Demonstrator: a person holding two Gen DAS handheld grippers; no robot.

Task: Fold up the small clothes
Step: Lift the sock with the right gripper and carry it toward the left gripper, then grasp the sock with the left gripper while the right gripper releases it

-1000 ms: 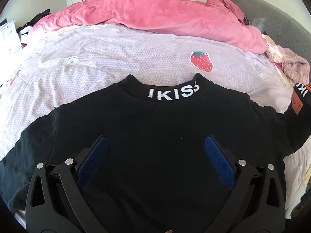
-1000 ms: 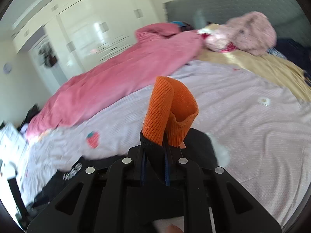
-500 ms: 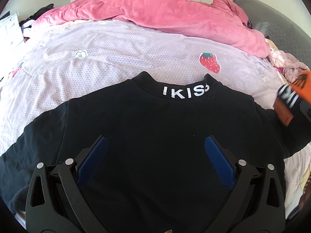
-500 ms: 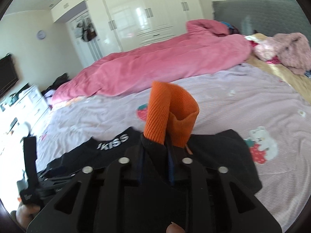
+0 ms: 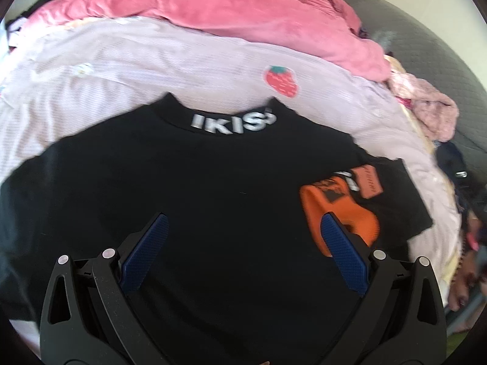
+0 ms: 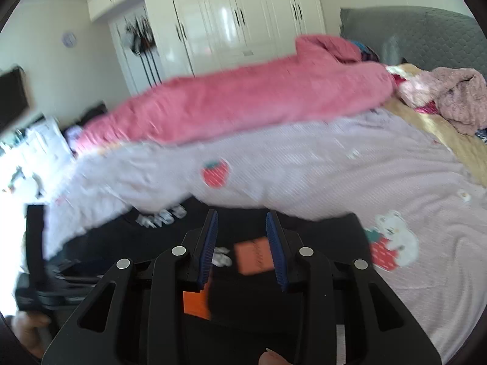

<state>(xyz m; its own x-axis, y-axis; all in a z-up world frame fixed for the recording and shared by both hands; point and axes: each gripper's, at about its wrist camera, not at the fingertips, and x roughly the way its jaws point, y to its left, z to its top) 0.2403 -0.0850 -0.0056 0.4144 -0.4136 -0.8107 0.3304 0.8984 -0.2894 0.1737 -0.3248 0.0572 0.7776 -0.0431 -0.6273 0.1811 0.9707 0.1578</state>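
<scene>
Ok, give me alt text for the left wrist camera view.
A black sweatshirt lies flat on a lilac bedspread, its orange cuff folded onto its body. The open left hand-held gripper hovers above; a pink duvet lies behind.

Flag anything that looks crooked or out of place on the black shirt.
The orange cuff lies bunched on the black shirt, its sleeve folded unevenly across the right side. Both grippers are open; nothing looks damaged.

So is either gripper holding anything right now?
Nothing. The right gripper is open above the orange cuff, which lies on the black top; the left gripper is open too.
</scene>
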